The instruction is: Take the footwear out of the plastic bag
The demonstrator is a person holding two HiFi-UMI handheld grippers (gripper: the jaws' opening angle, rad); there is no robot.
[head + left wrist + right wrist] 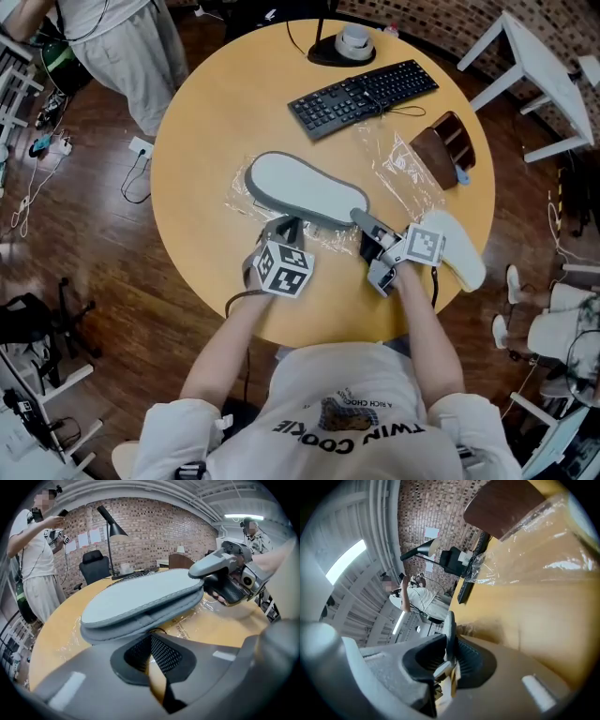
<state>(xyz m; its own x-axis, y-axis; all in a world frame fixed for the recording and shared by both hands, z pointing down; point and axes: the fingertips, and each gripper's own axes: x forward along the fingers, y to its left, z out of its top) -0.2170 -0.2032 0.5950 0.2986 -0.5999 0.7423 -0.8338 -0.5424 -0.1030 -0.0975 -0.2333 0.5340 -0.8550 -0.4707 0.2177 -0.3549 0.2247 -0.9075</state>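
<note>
A grey slipper [305, 187] lies sole up on a clear plastic bag [242, 202] in the middle of the round table. My right gripper [367, 225] is shut on the slipper's near right end. In the right gripper view a thin grey edge [449, 630] stands pinched between the pads of that gripper [450, 641]. My left gripper [286, 227] sits at the bag's near edge, just under the slipper [145, 597]. In the left gripper view its jaws [151, 637] are closed tip to tip, apparently on the thin film, which hardly shows.
A brown slipper in a second clear bag [441, 150] lies at the right. A white slipper [459, 251] rests by the table's right edge. A keyboard [361, 94] and lamp base [342, 42] sit at the far side. A person [122, 47] stands beyond the table's left.
</note>
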